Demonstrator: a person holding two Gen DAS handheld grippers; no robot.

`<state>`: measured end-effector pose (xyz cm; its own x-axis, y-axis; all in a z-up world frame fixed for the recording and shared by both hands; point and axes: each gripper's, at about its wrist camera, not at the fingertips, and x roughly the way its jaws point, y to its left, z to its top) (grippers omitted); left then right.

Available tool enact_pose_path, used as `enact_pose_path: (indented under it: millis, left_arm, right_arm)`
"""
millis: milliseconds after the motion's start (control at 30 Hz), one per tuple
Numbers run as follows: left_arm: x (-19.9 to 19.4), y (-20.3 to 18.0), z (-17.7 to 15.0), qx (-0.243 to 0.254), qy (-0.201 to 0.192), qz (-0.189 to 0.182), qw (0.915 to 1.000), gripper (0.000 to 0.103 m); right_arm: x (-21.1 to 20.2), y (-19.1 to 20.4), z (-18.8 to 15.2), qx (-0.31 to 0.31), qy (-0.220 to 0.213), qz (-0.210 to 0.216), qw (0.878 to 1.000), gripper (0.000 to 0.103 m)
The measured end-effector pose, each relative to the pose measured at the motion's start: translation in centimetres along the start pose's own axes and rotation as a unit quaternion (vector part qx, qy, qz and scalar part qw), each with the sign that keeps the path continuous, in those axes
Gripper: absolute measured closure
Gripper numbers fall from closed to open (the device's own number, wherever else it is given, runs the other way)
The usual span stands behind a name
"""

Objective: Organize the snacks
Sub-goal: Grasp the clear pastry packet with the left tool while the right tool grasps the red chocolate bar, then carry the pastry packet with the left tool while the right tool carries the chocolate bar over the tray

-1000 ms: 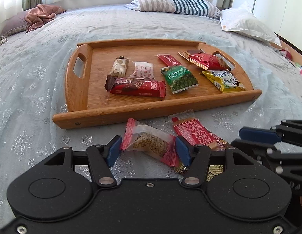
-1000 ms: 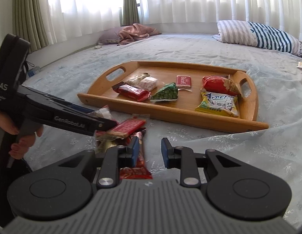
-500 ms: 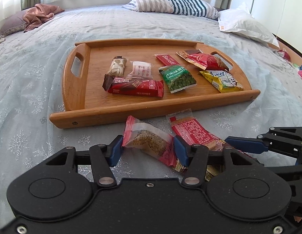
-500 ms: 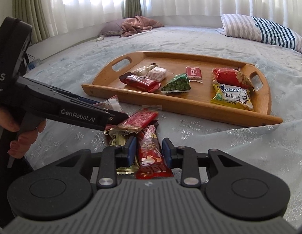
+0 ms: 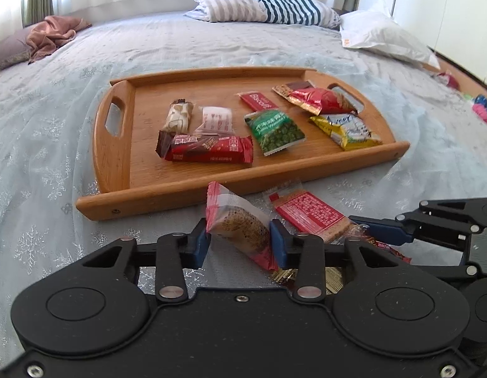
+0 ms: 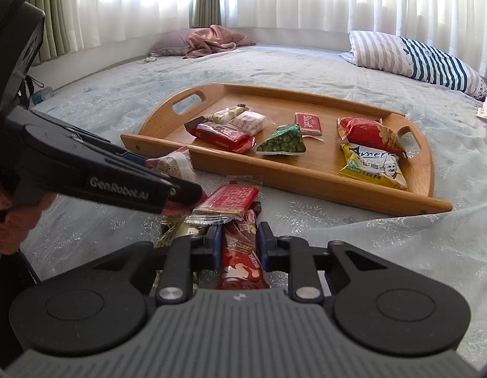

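A clear-wrapped cracker packet (image 5: 240, 223) sits pinched between the left gripper (image 5: 240, 244) fingers, which have just closed on it, on the bed (image 5: 54, 157) before the wooden tray (image 5: 117, 189). Only the right wrist view shows the right gripper (image 6: 238, 247) just clamped onto a red bar (image 6: 240, 252).

We see the left gripper (image 5: 239, 243) has just been closing on the clear-and-red wrapped cracker packet (image 5: 240, 225): a second ago its blue pads stood off the wrapper's ends, and now they press its sides, the packet tipped up between them. The right gripper (image 6: 238, 245) has come forward over the pile on the bed; its jaws widened around the red snack bar (image 6: 240, 253), which earlier lay left of them, and have just closed onto it.
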<state>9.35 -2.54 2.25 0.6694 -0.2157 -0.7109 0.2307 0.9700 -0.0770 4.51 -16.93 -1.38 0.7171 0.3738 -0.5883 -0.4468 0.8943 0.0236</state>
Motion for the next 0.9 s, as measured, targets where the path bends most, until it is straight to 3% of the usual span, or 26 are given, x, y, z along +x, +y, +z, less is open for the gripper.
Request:
enact_pose_path:
  millis: [67,333,500,900]
  left_arm:
    - [-0.3,0.2,0.1,-0.002,-0.002,-0.003,1.0000,0.074]
    - [-1.0,0.1,0.2,0.004,-0.006,-0.004,1.0000,0.075]
    - [-1.7,1.0,0.8,-0.023,-0.017,-0.018,0.9994,0.075]
    - [-2.8,2.6,4.7,-0.038,-0.047,-0.025,0.9979,0.075]
  right_arm:
    - [-0.4,-0.2,-0.1,-0.001,-0.001,-0.009,1.000,0.075]
    - [-1.9,-2.0,-0.3,0.032,-0.010,-0.057,0.998,0.075]
    - [-2.6,-3.0,0.0,0.049,-0.019,-0.079,0.996,0.075]
    - [-2.9,-5.1,2.9,0.100,-0.053,-0.070,0.991,0.075]
